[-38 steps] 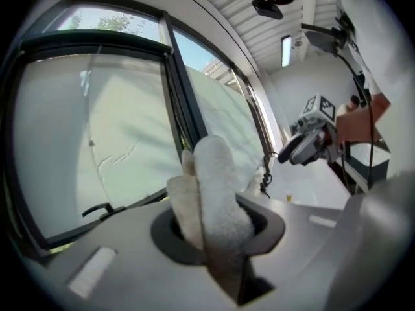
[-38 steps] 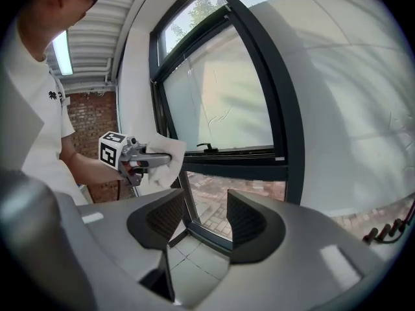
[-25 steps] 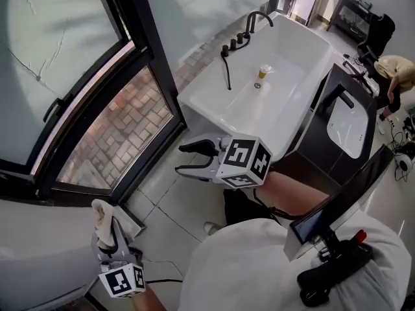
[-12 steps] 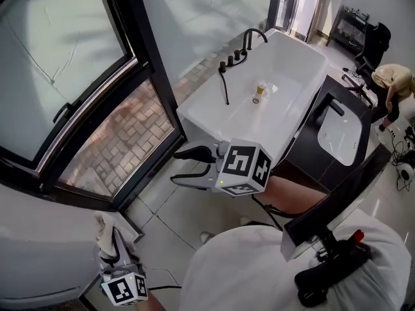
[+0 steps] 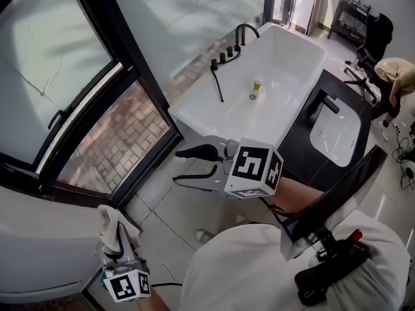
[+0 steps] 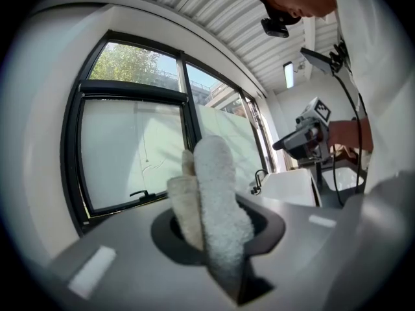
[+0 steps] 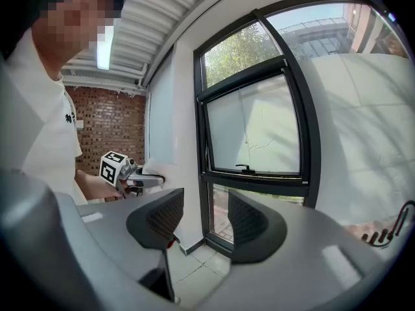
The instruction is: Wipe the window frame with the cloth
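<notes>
A cream cloth (image 5: 111,220) (image 6: 211,203) is pinched in my left gripper (image 5: 117,238) (image 6: 214,232), which is shut on it at the lower left, just below the corner of the black window frame (image 5: 123,63) (image 6: 74,154) (image 7: 201,148). The cloth stands up between the jaws, short of the frame. My right gripper (image 5: 198,162) (image 7: 201,222) hangs open and empty over the floor tiles, pointing toward the frame's lower pane. A window handle (image 5: 57,117) (image 7: 244,168) sits on the frame's middle rail.
A white bathtub (image 5: 194,105) with black taps (image 5: 224,56) stands beyond the right gripper. A black basin unit (image 5: 305,144) is to the right. A white wall ledge (image 5: 39,238) lies left of the cloth. Another person (image 5: 395,73) bends at far right.
The left gripper with the cloth has shifted slightly right and down. The right gripper has drifted a little right. The view has tilted slightly.
</notes>
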Motion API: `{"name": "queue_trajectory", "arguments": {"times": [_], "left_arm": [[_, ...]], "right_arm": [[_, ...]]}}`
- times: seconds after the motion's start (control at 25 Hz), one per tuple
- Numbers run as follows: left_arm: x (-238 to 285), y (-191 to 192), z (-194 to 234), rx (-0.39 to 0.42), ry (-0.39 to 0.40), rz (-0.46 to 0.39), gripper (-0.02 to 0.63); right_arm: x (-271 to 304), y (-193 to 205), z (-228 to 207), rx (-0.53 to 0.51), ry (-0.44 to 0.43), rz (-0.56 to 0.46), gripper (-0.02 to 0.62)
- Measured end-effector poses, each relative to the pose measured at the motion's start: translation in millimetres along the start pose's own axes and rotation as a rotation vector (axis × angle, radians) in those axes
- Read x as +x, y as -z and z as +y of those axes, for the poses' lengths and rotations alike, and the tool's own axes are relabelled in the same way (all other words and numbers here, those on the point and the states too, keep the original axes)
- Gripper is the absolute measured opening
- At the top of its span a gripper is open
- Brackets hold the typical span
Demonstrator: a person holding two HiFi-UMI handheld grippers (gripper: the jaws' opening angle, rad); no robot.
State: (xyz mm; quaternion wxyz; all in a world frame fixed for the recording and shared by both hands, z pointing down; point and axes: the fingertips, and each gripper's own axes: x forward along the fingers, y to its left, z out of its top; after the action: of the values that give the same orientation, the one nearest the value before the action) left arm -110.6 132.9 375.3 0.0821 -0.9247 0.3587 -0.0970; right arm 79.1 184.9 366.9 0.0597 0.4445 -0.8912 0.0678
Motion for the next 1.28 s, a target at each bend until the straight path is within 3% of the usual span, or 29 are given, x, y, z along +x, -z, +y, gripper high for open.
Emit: {"name": "queue_trajectory", "arguments": {"times": [0.56,0.76,1.28], "left_arm": [[-14.1,-0.1,-87.8,-0.017,0.006,0.056,0.103],[6.6,-1.4,-97.5,-0.009,0.013,0.042,0.103],[10.2,5.1,-117.5,0.009,0.072,0.049,0.103]], "right_arm": [[-77.5,21.8,12.2,0.011,-0.052,-0.001,0.206],[-74.9,30.7,-9.1,0.016,-0.045,0.001,0.206],[-81.8,42.0,-10.2,0.015,-0.04,0.024,0.206]]}}
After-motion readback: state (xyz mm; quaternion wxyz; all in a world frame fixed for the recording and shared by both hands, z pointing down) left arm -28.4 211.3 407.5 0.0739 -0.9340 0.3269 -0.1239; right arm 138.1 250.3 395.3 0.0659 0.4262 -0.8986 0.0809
